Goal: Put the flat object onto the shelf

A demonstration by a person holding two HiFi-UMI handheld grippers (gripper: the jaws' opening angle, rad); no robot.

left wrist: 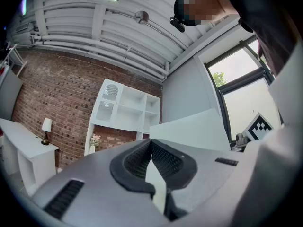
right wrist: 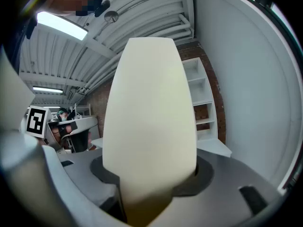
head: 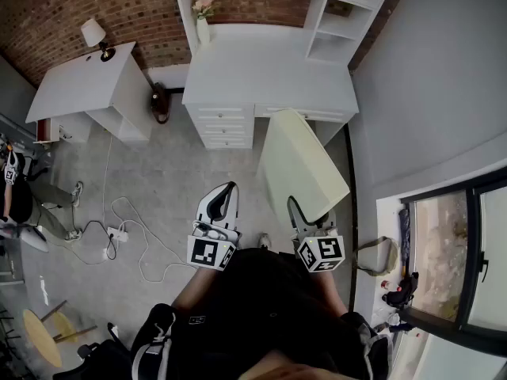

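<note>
A cream flat board (head: 301, 165) stands tilted up from my right gripper (head: 307, 217), which is shut on its lower edge. In the right gripper view the board (right wrist: 149, 112) fills the middle and hides most of what lies ahead; the right gripper (right wrist: 147, 183) clamps its base. The white shelf unit (head: 341, 22) rises over a white desk (head: 261, 74) ahead, and its cubbies (right wrist: 196, 93) show past the board's right side. My left gripper (head: 226, 200) hangs beside the board, shut and holding nothing. In the left gripper view its pads (left wrist: 163, 157) meet, with the shelf (left wrist: 125, 108) and board (left wrist: 189, 126) beyond.
A flower vase (head: 203, 10) stands on the desk's back left. A white side table with a lamp (head: 91, 34) is at the left. Cables and a power strip (head: 119, 232) lie on the floor. A grey wall and window (head: 451, 244) close the right side.
</note>
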